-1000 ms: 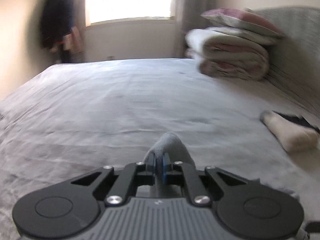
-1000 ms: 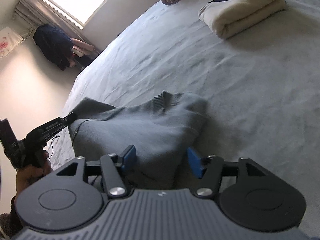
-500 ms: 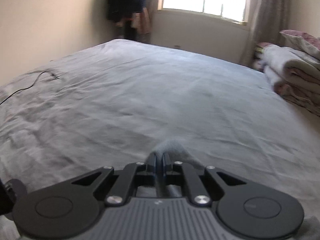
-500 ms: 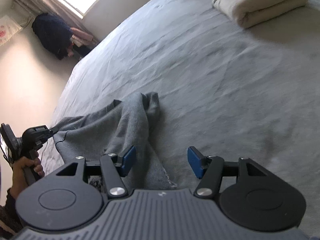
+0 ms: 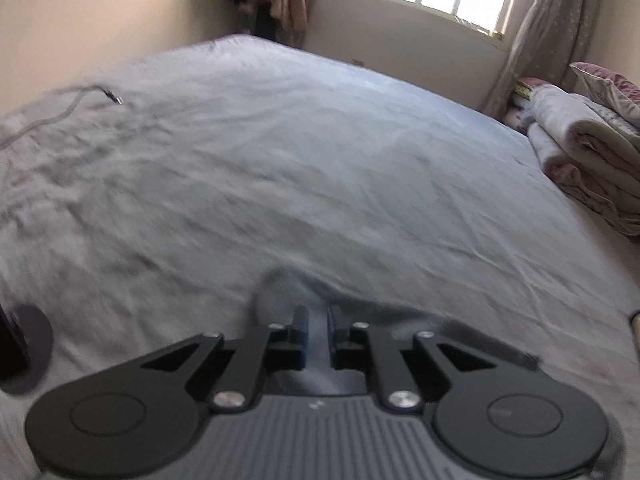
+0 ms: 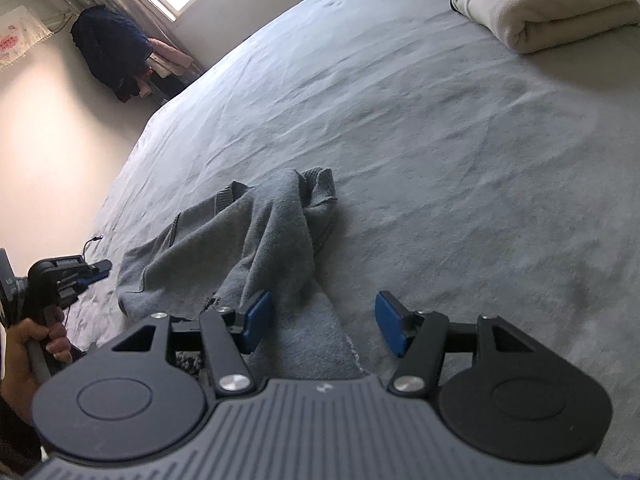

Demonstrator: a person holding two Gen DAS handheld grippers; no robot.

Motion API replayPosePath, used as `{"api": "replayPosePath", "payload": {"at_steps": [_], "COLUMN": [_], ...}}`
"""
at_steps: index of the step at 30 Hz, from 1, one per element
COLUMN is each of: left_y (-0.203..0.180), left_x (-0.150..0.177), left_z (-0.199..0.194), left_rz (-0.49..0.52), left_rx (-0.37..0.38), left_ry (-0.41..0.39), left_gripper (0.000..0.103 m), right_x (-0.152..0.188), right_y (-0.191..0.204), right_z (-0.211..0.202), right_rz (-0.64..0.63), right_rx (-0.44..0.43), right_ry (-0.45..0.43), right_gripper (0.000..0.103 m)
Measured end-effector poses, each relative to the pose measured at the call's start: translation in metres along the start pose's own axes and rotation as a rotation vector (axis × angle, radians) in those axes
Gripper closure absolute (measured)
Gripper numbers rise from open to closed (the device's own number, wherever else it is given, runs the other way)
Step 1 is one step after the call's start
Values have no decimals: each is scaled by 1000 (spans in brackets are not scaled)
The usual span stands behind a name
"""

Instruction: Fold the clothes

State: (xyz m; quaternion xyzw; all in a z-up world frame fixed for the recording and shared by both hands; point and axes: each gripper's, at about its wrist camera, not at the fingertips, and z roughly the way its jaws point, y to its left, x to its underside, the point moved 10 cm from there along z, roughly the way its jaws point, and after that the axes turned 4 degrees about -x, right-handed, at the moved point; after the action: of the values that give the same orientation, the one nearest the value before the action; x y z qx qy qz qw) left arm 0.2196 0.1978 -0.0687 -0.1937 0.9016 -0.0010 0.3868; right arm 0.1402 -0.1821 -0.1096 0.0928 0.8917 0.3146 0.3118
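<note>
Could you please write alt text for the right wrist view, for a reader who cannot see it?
The open right gripper hovers over a crumpled grey sweater on a grey bed. The left gripper is at the sweater's far-left edge, and a folded cream garment lies top right.

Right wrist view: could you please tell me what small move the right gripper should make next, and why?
Probably close the right gripper on the crumpled grey knit sweater. Its jaws are open, and a bunched strip of the sweater lies between them on the grey bedsheet; a grip there would let it be pulled flat.
</note>
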Motion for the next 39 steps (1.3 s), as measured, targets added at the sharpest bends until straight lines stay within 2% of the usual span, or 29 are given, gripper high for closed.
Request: {"api": "replayPosePath", "payload": {"at_steps": [2, 7, 11, 16, 22, 24, 27, 31, 33, 35, 37, 39], "left_y": [-9, -35, -61, -94, -127, -134, -143, -150, -149, -146, -143, -134], "left_x": [13, 51, 84, 112, 122, 123, 128, 140, 144, 147, 148, 144], "left_z": [-5, -27, -48, -79, -97, -96, -95, -90, -86, -82, -78, -77], "left_rz": [-13, -21, 29, 54, 37, 33, 70, 155, 180, 194, 222, 194], "left_rx": [50, 157, 230, 367, 543, 581, 628, 615, 596, 575, 550, 541], "left_ry": [46, 134, 206, 242, 254, 277, 315, 333, 324, 319, 316, 306], "left_gripper": [90, 65, 62, 60, 53, 52, 40, 36, 39, 52, 88, 95], "right_x": [3, 10, 16, 24, 42, 51, 62, 67, 68, 69, 68, 63], "right_y": [2, 14, 28, 48, 81, 92, 103, 107, 108, 108, 107, 105], "right_z": [-1, -5, -10, -15, -11, -6, 2, 11, 13, 13, 11, 6], "right_rz": [11, 50, 54, 53, 41, 18, -39, -79, -94, -115, -135, -139], "right_rx": [-11, -83, -138, -232, -357, -382, -375, -363, -362, -362, -360, -372], "right_ry": [5, 21, 21, 20, 44, 63, 83, 94, 102, 116, 131, 140], "right_gripper": [41, 40, 40, 40, 40, 40, 40, 40, 39, 38, 36, 36]}}
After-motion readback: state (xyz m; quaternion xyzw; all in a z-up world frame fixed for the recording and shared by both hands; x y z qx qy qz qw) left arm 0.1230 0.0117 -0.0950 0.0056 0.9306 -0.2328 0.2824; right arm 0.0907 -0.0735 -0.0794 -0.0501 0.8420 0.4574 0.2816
